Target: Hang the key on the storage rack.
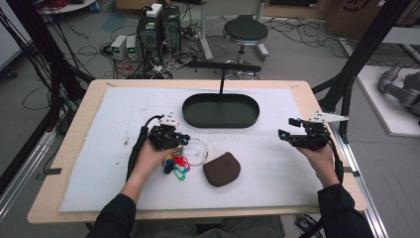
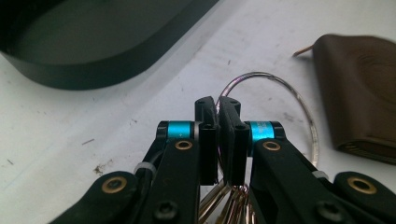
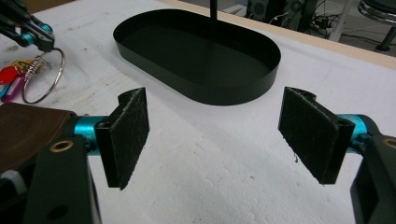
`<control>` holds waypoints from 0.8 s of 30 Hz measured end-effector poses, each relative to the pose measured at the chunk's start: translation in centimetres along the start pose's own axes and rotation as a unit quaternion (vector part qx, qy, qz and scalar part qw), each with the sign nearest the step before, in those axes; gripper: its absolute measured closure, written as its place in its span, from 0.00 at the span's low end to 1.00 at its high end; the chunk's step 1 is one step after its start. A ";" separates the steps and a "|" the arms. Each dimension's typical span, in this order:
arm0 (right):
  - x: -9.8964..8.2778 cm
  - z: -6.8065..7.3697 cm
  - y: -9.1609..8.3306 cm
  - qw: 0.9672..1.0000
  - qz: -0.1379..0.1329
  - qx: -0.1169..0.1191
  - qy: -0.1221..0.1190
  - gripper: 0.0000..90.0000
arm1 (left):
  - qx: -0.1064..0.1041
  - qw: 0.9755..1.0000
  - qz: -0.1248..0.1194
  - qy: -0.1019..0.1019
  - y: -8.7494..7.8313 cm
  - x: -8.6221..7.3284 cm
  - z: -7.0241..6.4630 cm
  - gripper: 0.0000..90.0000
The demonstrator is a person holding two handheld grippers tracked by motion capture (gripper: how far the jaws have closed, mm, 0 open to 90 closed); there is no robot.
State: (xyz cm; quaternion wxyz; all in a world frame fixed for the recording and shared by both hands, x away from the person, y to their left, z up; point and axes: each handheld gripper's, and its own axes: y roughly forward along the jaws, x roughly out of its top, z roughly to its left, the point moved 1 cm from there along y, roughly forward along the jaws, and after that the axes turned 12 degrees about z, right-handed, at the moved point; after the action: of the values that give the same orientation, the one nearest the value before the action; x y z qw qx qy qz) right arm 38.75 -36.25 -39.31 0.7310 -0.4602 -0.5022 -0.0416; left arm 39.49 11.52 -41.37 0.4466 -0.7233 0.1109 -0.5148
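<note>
— What did your left tongs (image 2: 217, 105) have just then?

— They were clamped shut on the key ring (image 2: 299, 100). In the left gripper view my pads met on the wire, the big loop arched out past the tips toward one o'clock, and the keys hung under the jaws. From above, the coloured tags (image 1: 176, 164) dangled at about five o'clock of that gripper (image 1: 182, 140), near my hand.

— And the right tongs?

— My right gripper (image 3: 212, 135) stood wide apart, holding nothing, over bare white mat (image 1: 277, 173) well off at three o'clock of the ring.

— So which way was the move going to run?

— I judged it turned on the tray: the black oval tray (image 1: 220, 111) lay at one o'clock of my left tongs, near but apart, its long axis running nine to three across the table. My left hand was clearly the nearer one.

— Anything in it?

— Nothing; its floor was bare. The brown pouch (image 1: 222, 169) lay flat on the mat at four o'clock of the left tongs, just beside the ring's loop, closed as far as I could tell.
</note>
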 end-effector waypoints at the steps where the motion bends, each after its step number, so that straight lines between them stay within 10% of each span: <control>1: 0.0 0.0 0.0 1.000 0.000 0.000 0.001 0.28 | -0.001 1.000 -0.010 0.007 -0.6 -0.1 -0.1 0.96; 24: 0.0 0.0 0.0 1.000 0.000 0.001 0.001 0.28 | -0.042 0.997 -0.024 0.057 -3.3 -1.9 -1.0 0.95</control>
State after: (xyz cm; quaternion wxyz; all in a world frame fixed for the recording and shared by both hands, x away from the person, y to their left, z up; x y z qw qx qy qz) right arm 38.77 -36.18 -39.31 0.7318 -0.4593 -0.5017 -0.0416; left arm 36.82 14.06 -40.00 0.3960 -0.7134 0.1402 -0.5609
